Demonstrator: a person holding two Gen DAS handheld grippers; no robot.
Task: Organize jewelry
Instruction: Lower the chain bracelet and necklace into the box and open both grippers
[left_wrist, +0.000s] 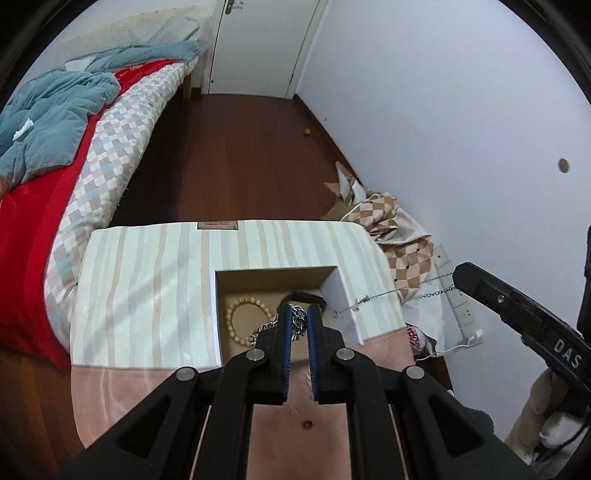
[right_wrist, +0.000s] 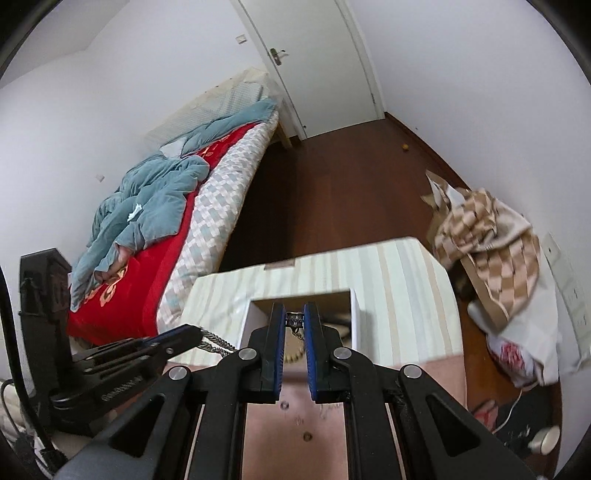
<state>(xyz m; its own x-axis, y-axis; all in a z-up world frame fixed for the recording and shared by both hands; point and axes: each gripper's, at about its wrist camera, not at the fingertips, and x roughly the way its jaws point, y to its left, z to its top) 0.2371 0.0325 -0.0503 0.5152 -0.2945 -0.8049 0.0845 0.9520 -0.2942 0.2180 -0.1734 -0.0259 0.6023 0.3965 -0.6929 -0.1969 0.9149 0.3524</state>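
Left tongs (left_wrist: 300, 320) pinch a chunky silver chain (left_wrist: 297, 322) over the box (left_wrist: 273, 282); right tongs (right_wrist: 294, 320) pinch a thin chain (left_wrist: 391, 292) running sideways across the rim.

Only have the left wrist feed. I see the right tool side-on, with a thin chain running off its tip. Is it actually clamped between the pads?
Observer: Yes. In the right wrist view, the right tool is shut on the thin chain. It is pinched near the pad tips, with a short bit dangling below.
Operator: Where is that tool aimed?
Observer: Straight at the opening of the striped box. The pinched end lines up with the opening in that view.
Operator: How does my chunky chain look from outside?
Observer: The chunky chain trails from the tip of the left tool toward the left wall of the opening.
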